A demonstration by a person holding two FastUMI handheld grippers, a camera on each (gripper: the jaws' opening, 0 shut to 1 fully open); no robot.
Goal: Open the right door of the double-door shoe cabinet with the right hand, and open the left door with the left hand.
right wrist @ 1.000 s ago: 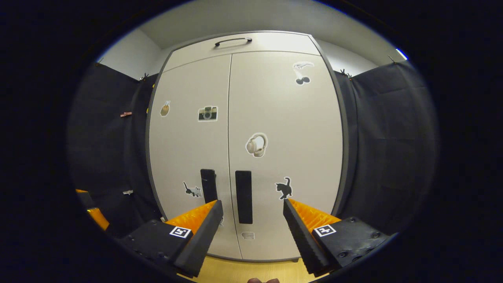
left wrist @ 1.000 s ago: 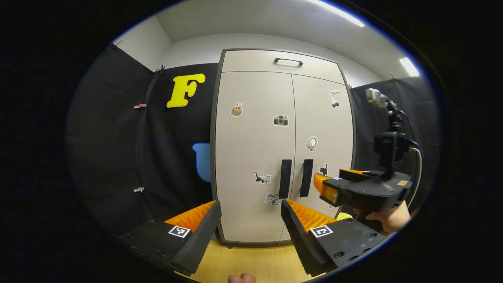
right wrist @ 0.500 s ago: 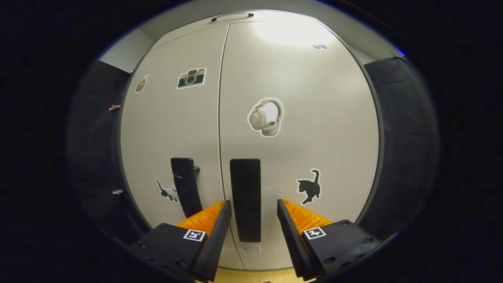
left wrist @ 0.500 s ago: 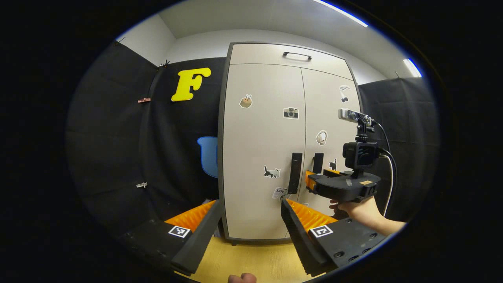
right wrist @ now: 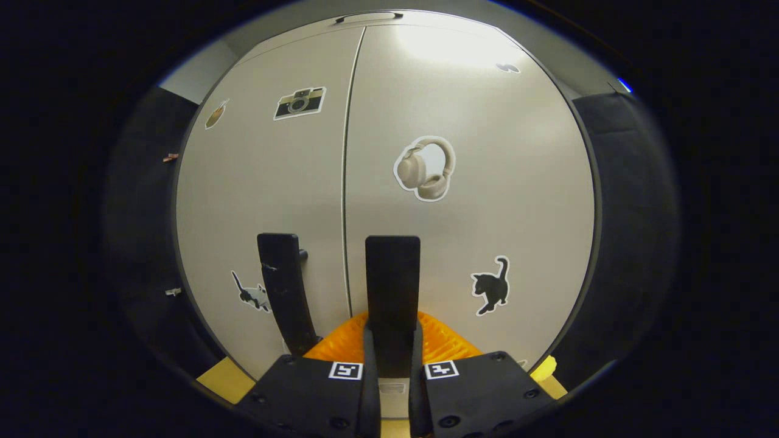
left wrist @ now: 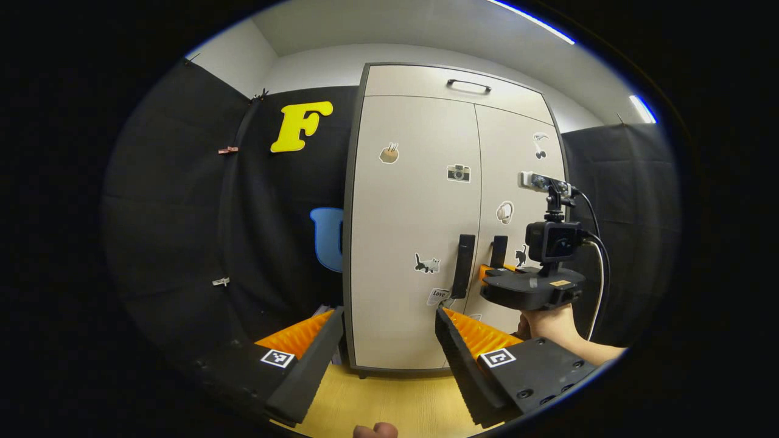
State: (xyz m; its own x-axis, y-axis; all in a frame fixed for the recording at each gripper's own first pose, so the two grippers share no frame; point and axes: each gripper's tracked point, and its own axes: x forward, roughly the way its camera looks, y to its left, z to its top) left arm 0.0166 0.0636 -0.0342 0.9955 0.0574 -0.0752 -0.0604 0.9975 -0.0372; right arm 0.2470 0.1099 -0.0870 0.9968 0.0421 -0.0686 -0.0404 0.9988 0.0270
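While black cloth (left wrist: 182, 213) walls the booth, right hand-held gripper (right wrist: 391, 340) clamps right door handle (right wrist: 392, 286); left hand-held gripper (left wrist: 389, 353) gapes.

Left gripper (left wrist: 389, 353) gapes before closed cabinet (left wrist: 414, 243); right gripper (left wrist: 487, 274) seemingly at handle (left wrist: 498, 252).

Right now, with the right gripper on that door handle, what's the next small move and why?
Probably pull the right gripper straight back to swing the right door open. Its fingers are closed on the right handle, and both doors look shut. The left gripper is open, short of the left handle, so it can follow.
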